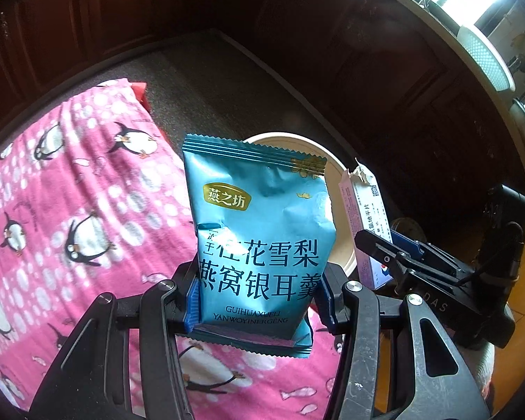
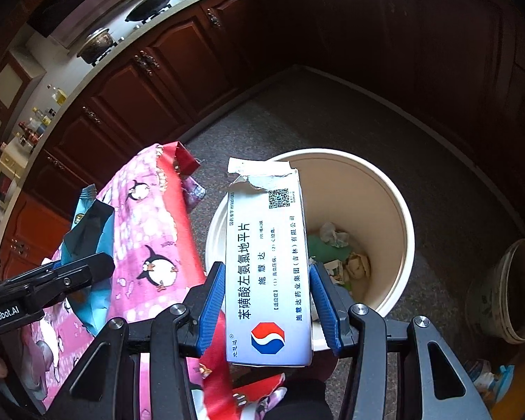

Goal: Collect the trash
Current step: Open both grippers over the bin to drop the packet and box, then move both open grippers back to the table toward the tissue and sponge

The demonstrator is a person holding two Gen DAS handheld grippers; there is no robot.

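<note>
The bin (image 2: pixel 395 210) on the floor is the landmark here. Left of it stands the bench (image 1: pixel 70 192) under a pink penguin cloth. Above the bench edge, just left of the bin, the left tongs (image 1: pixel 259 301) are closed on a blue sachet (image 1: pixel 262 231), pinching its lower part from both sides, with the crimped bottom seam hanging below the pads. The sachet looks light and soft, a crinkled foil film that is probably slick; the hold near the seam, where the film is doubled, seems the safest place, since the puffed middle would likely squash and slide.

Right of that, over the bin's near rim, the right tongs (image 2: pixel 267 308) clamp a white pill box (image 2: pixel 267 262) across its narrow faces, low down, with the torn flap end pointing away. The box appears light, thin card, probably empty, so a hard squeeze could crush it. Crumpled paper scraps (image 2: pixel 336 234) already lie in the bin.
</note>
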